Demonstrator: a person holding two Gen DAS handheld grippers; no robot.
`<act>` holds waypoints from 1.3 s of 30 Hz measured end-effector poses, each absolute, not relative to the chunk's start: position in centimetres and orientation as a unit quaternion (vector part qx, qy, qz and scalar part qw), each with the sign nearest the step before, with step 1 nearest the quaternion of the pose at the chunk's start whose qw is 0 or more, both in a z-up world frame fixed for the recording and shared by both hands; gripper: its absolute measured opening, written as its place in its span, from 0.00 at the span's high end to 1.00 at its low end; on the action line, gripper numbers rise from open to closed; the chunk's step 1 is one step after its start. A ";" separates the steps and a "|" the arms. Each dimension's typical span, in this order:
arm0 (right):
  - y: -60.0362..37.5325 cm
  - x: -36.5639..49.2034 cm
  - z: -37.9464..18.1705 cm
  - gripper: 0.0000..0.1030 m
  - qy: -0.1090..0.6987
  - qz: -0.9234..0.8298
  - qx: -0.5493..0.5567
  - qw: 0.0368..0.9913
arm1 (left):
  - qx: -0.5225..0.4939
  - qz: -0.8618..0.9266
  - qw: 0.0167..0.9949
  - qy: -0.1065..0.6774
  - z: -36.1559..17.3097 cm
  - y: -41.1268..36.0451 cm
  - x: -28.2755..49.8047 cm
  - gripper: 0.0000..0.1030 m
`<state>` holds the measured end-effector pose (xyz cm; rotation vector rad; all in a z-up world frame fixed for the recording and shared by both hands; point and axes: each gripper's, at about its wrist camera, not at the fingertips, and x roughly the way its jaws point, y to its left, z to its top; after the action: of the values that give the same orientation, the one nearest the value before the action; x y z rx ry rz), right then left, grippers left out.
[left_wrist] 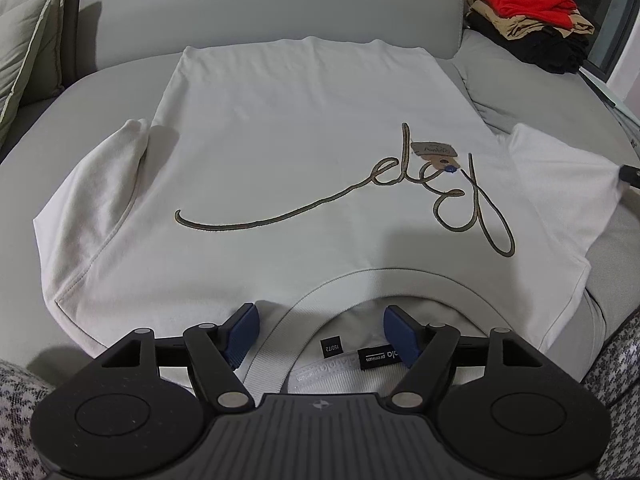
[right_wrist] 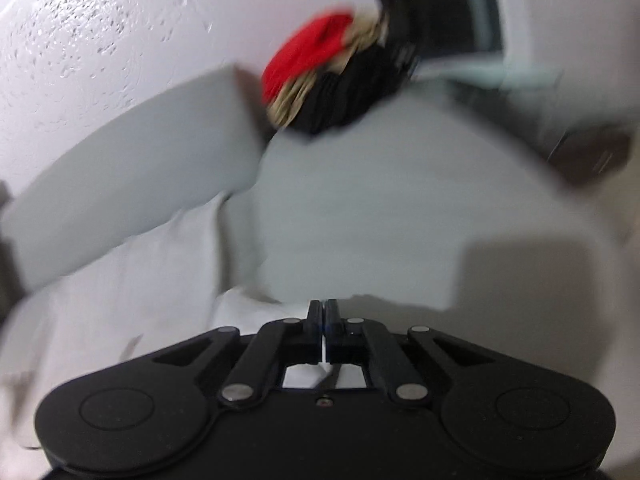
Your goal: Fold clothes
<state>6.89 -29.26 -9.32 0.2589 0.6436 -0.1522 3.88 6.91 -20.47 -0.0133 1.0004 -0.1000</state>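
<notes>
Sweatshirt spread flat, one sleeve pinched

Sweatshirt [left_wrist: 304,152], one white garment with gold script, lies face up on the grey sofa [left_wrist: 256,8], neckline nearest the left gripper [left_wrist: 320,334]. That gripper hovers over the collar with its two blue pads wide apart, holding nothing. The right gripper [right_wrist: 324,312] has its fingers pressed together on white cloth of the sweatshirt's sleeve edge; its view is blurred. One pile of folded clothes [left_wrist: 532,20], red on top, tan and black beneath, sits at the sofa's far right corner, well apart. Two cushions [left_wrist: 28,40] lean at far left
</notes>
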 end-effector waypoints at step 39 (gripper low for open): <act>-32.0 21.3 -15.0 0.94 0.515 0.084 0.291 0.802 | -0.016 -0.075 0.874 0.480 -20.1 7.0 4.2 0.31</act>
<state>21.27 -32.04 -14.97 0.6238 1.1034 0.1791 4.23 7.04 -20.14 -0.0335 1.0030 -0.1560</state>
